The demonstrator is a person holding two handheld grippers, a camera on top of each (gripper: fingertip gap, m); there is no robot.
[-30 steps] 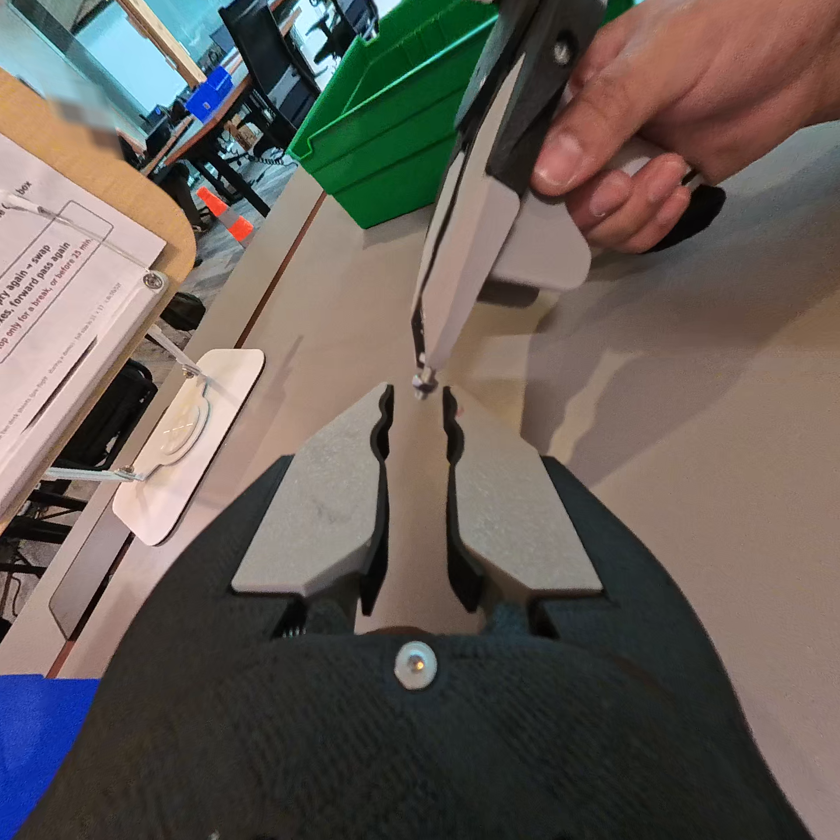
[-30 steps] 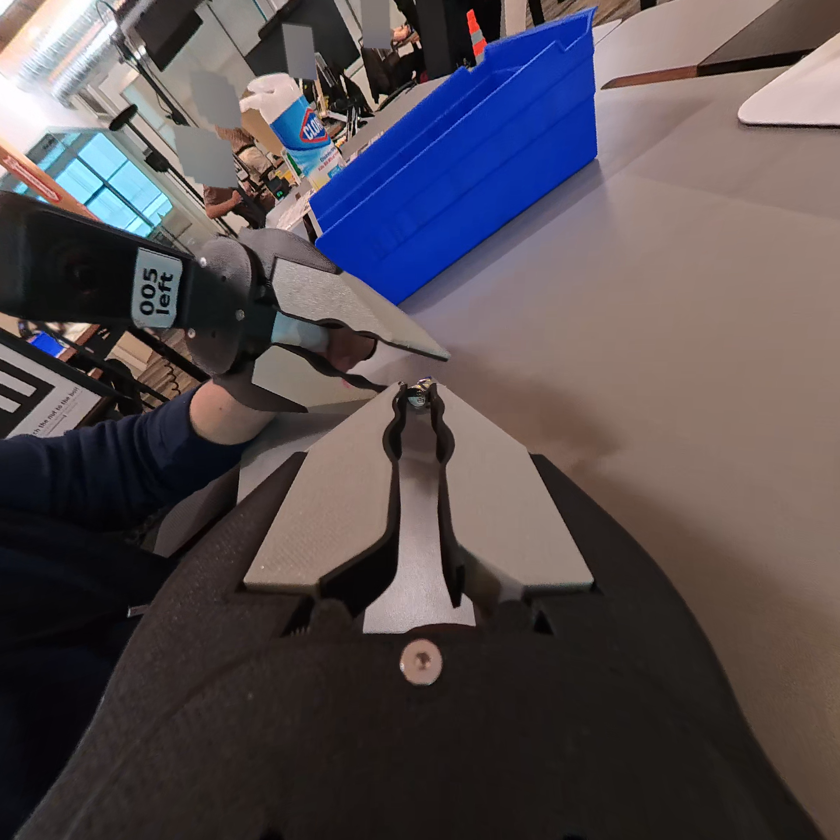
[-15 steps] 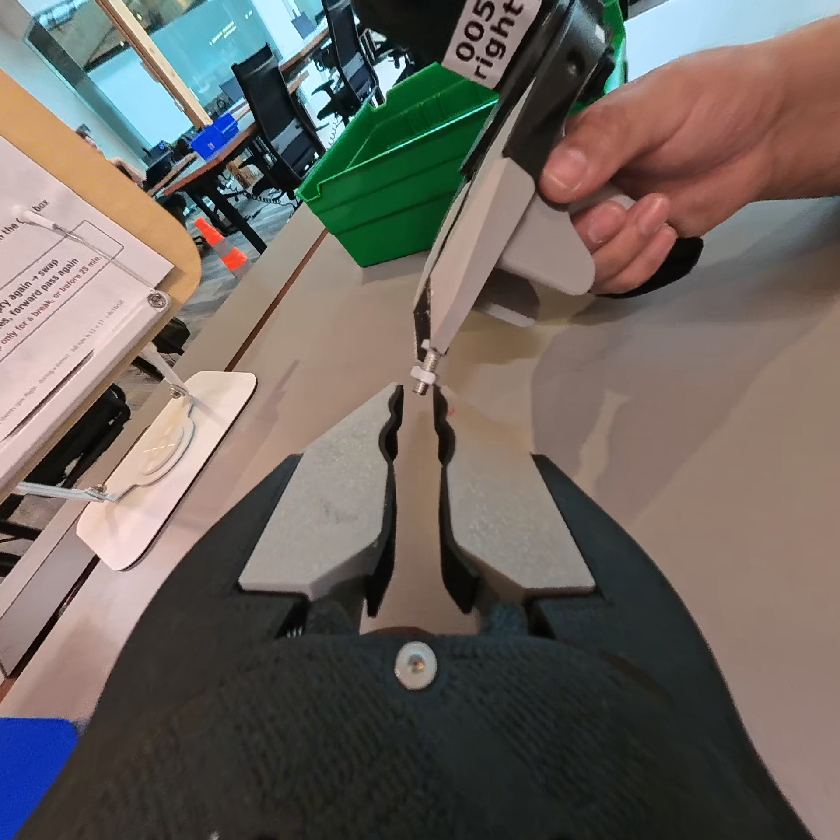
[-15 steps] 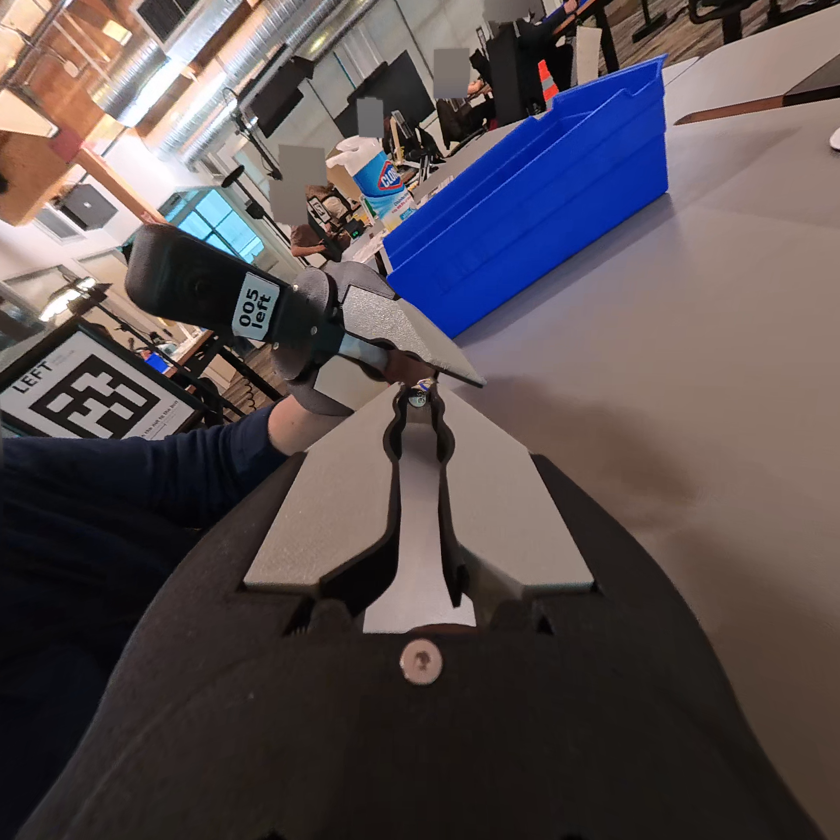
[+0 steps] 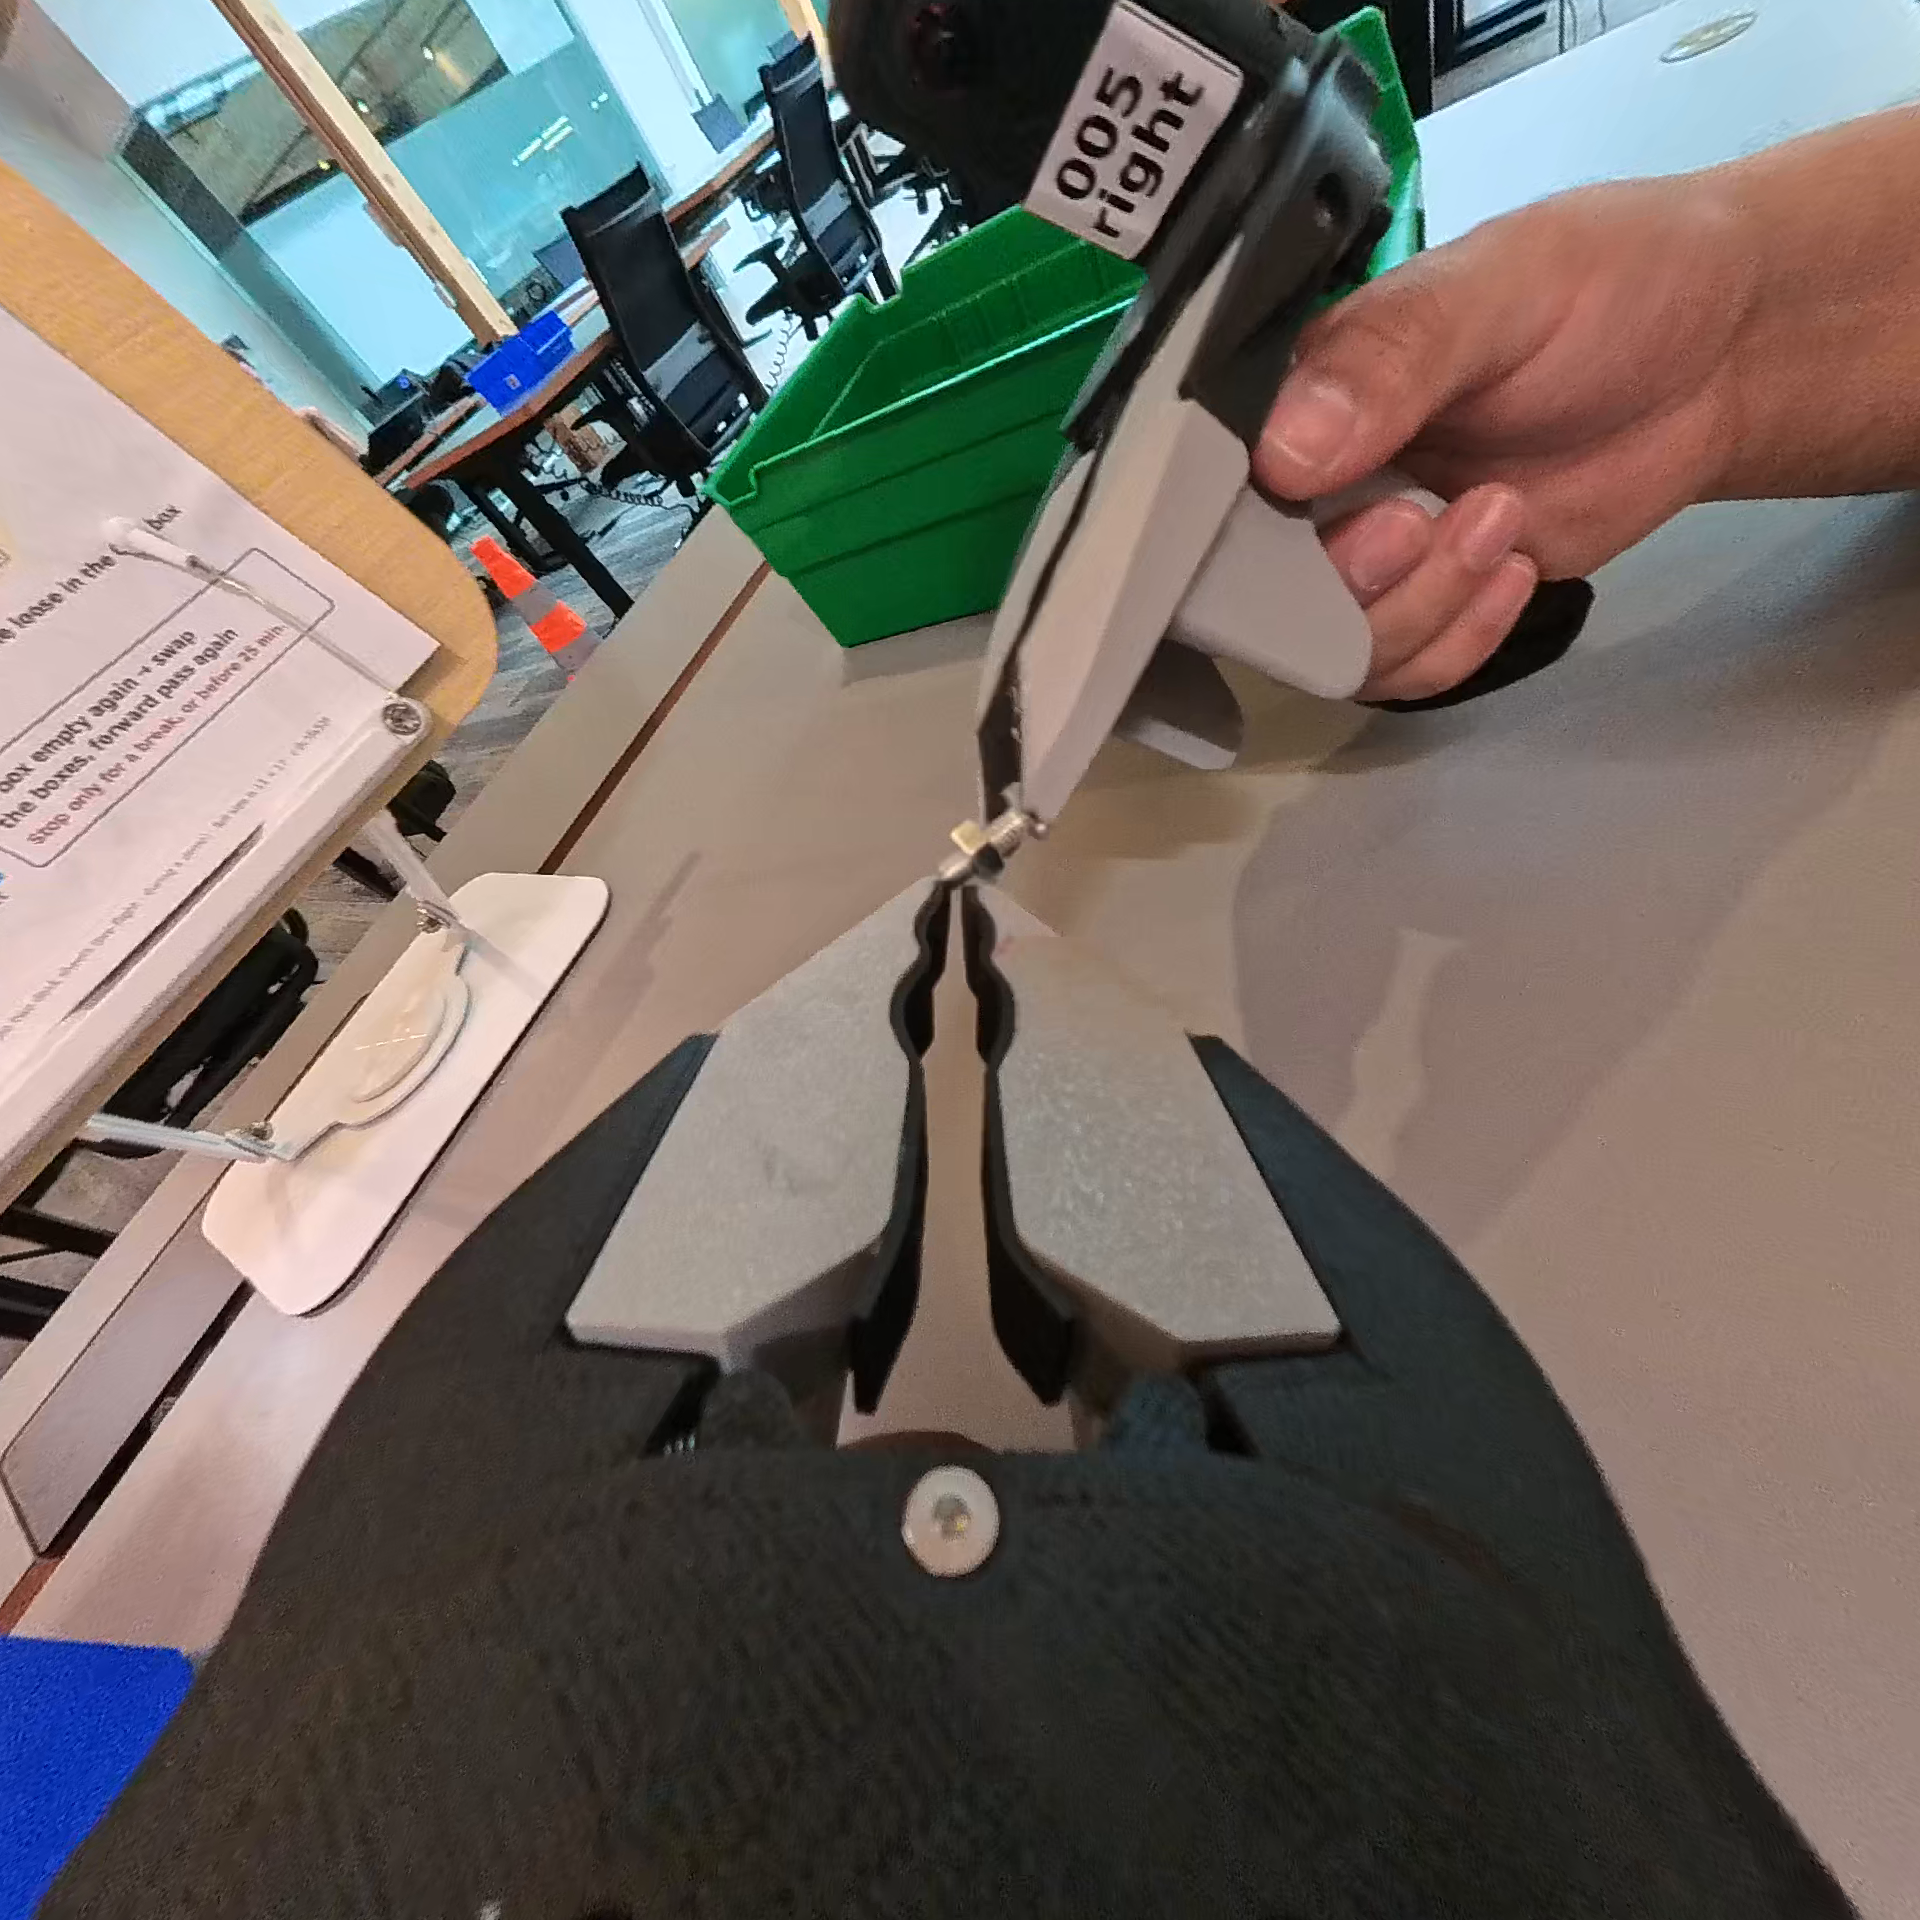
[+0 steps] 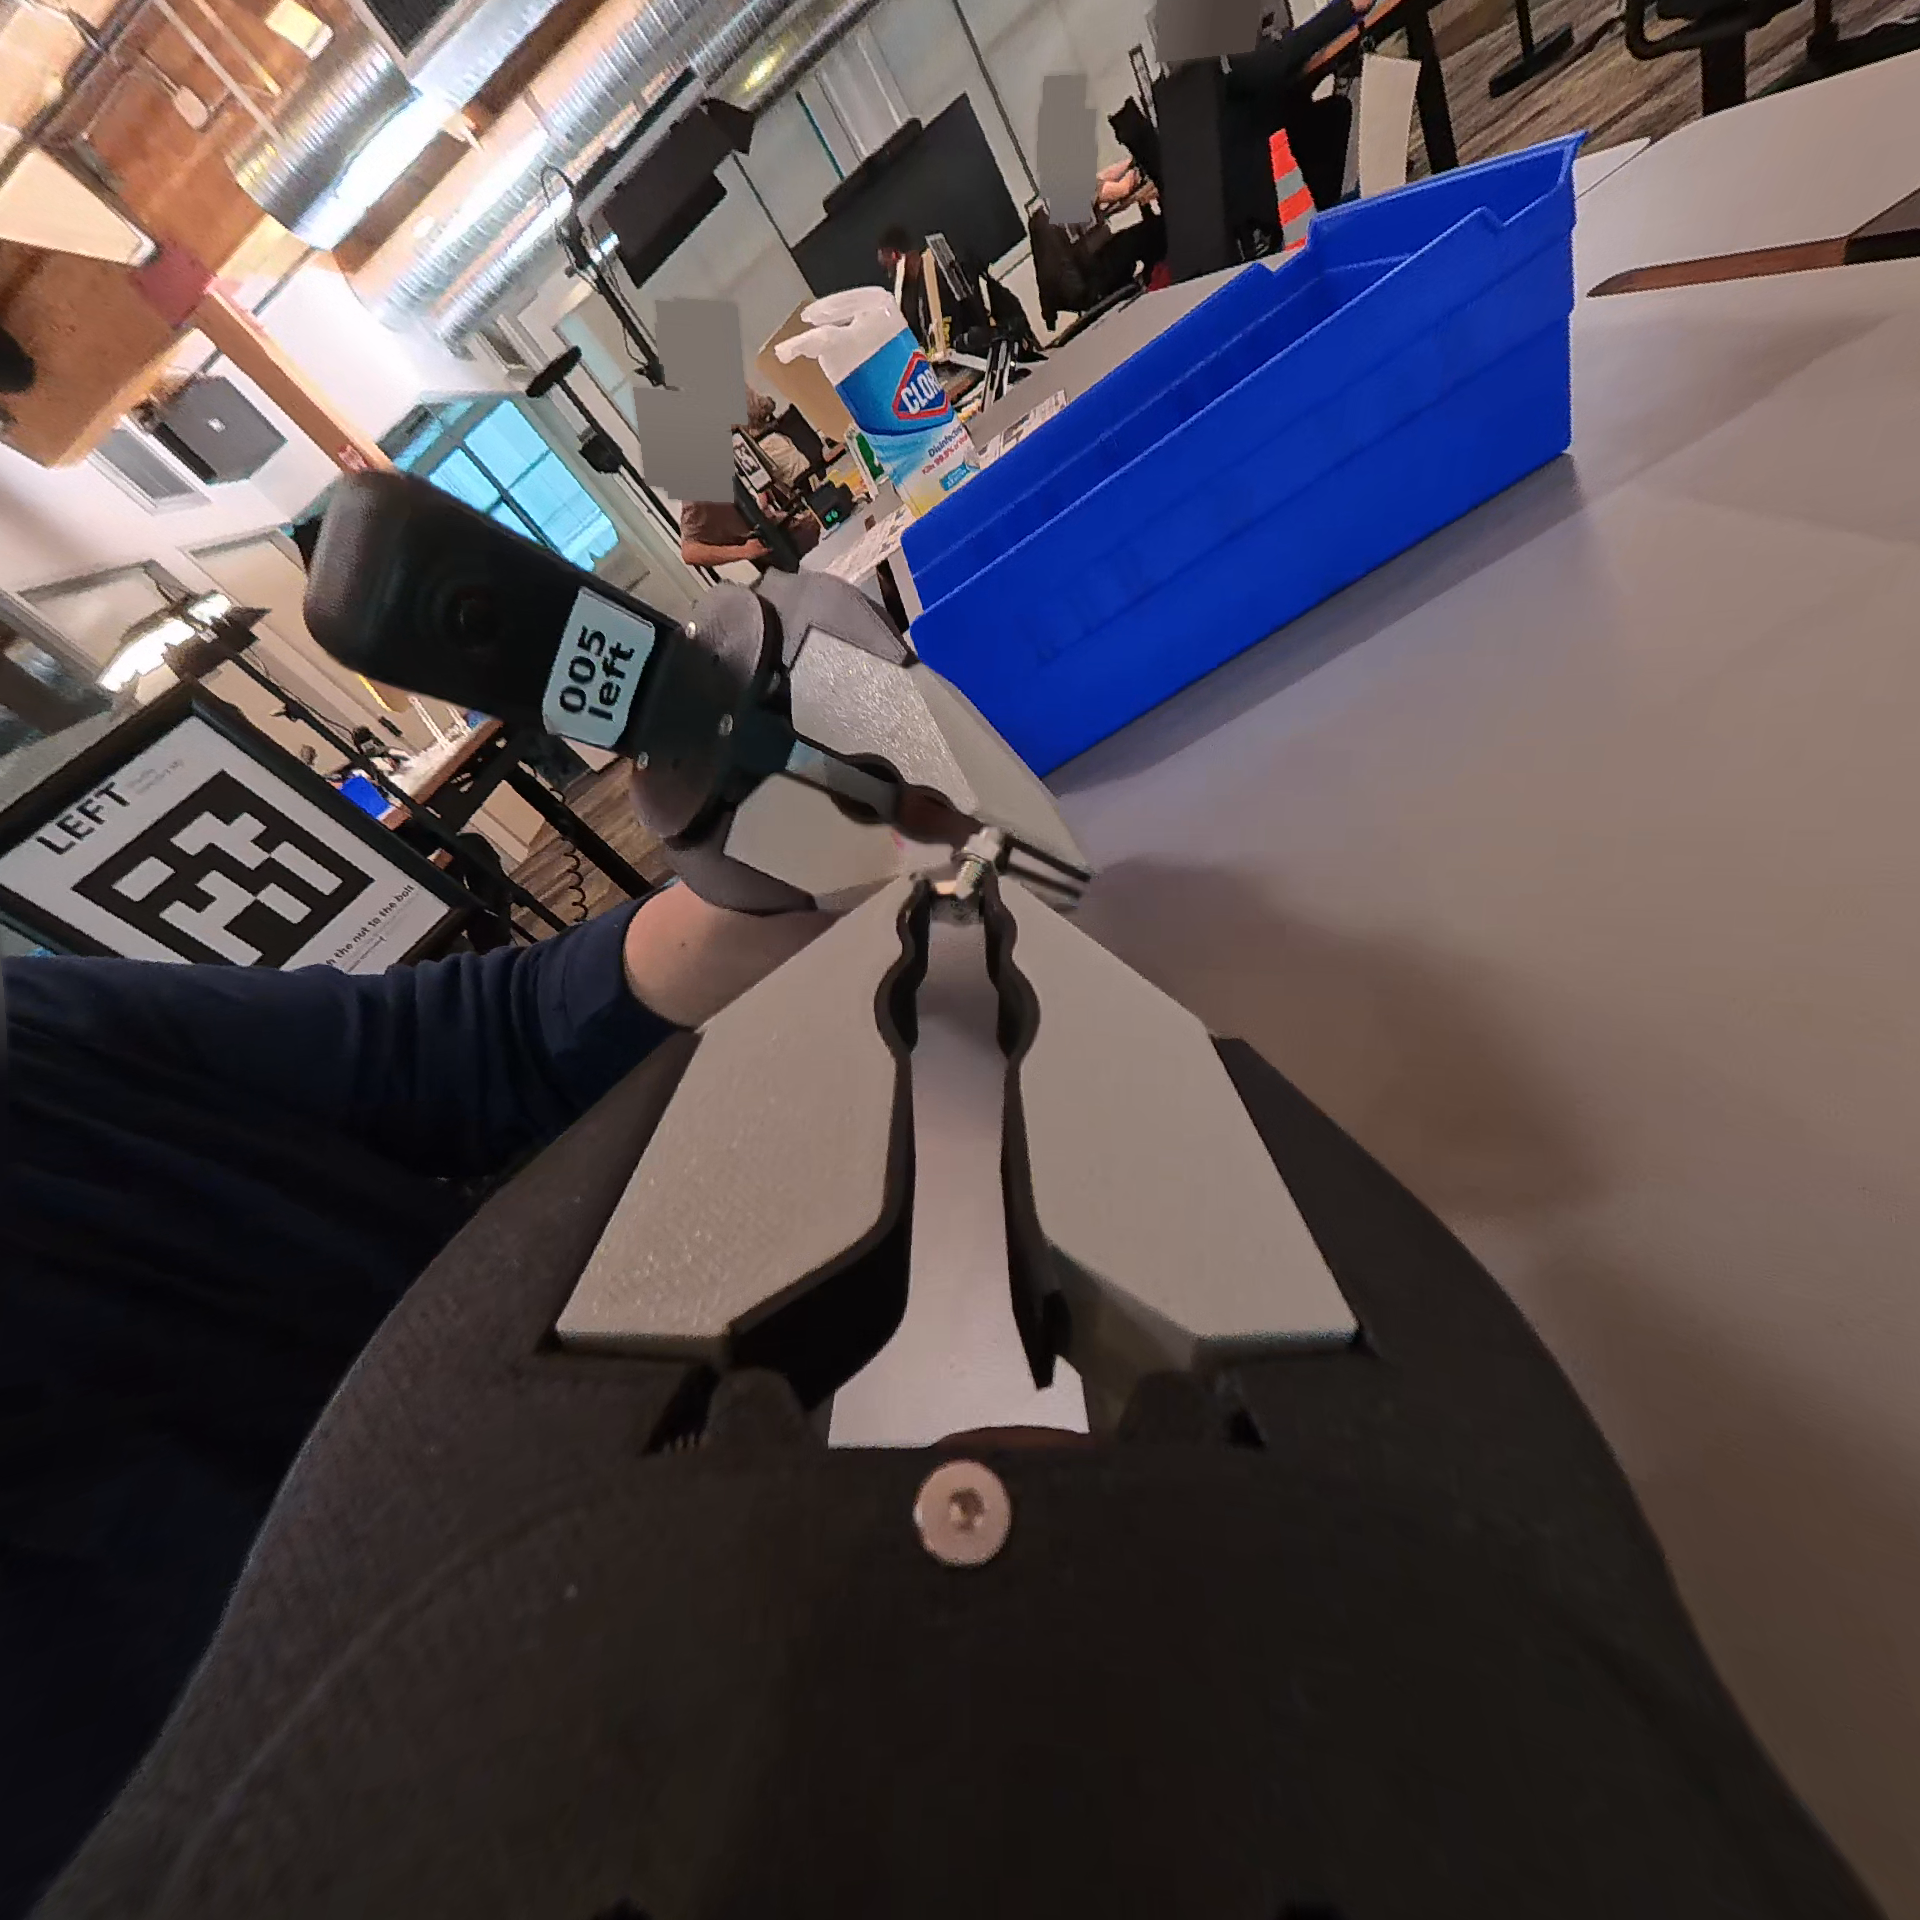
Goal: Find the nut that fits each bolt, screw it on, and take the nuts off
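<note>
A small silver bolt (image 5: 1008,828) carries a nut (image 5: 971,847) near its lower end, held above the grey table (image 5: 1558,1039). My right gripper (image 5: 1016,798) comes down from the upper right, shut on the bolt's upper end. My left gripper (image 5: 954,902) has its jaws almost together, with the tips pinching the nut end. In the right wrist view my right gripper (image 6: 956,902) grips the bolt (image 6: 971,871), and the left gripper (image 6: 1044,862) reaches in from the left. How the nut sits between the left tips is partly hidden.
A green bin (image 5: 914,468) stands at the table's far edge and a blue bin (image 6: 1247,540) at the other end. A sign board (image 5: 156,727) on a white base plate (image 5: 416,1070) stands at the left. A wipes tub (image 6: 904,405) stands behind the blue bin. Less than 4 cm separates the two grippers' tips.
My left gripper's jaws have narrowed from clearly open to nearly shut around the nut end. The right gripper has lifted and tilted, so the bolt now points down-left toward the left tips.
</note>
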